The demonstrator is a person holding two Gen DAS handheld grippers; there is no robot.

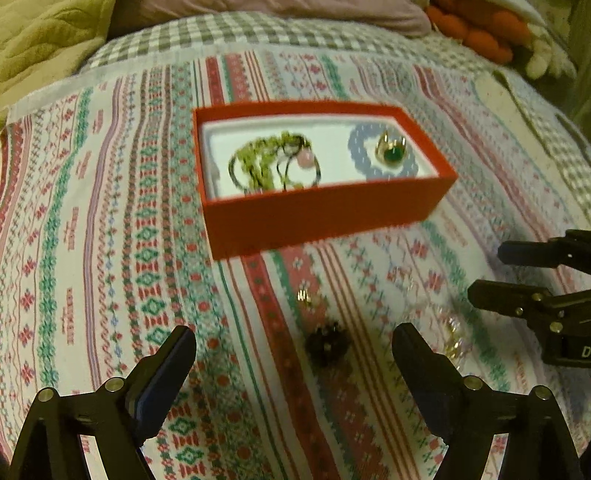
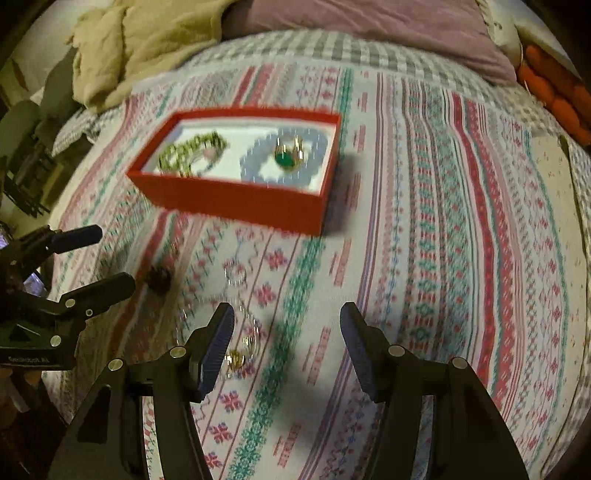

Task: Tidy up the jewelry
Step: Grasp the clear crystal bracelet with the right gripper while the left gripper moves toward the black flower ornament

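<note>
An open red box [image 1: 317, 212] sits on the patterned cloth. It holds a green bead bracelet [image 1: 258, 158], a pale blue bead bracelet [image 1: 360, 155] and a gold ring with a green stone [image 1: 391, 151]. Nearer me on the cloth lie a dark beaded piece [image 1: 327, 345], a small gold piece [image 1: 303, 295] and a clear chain with gold bits [image 2: 238, 354]. My left gripper [image 1: 293, 354] hangs open over the dark piece, not touching it. My right gripper [image 2: 288, 328] is open just right of the chain, its left finger [image 2: 218, 339] beside the gold bits. The frames are blurred.
The patterned cloth [image 1: 110, 221] covers a bed, over a grey checked sheet [image 2: 314, 48]. A yellow-green blanket [image 2: 147, 40], a mauve pillow [image 2: 369, 22] and an orange plush thing [image 2: 554, 96] lie at the far edge. The two grippers are close side by side.
</note>
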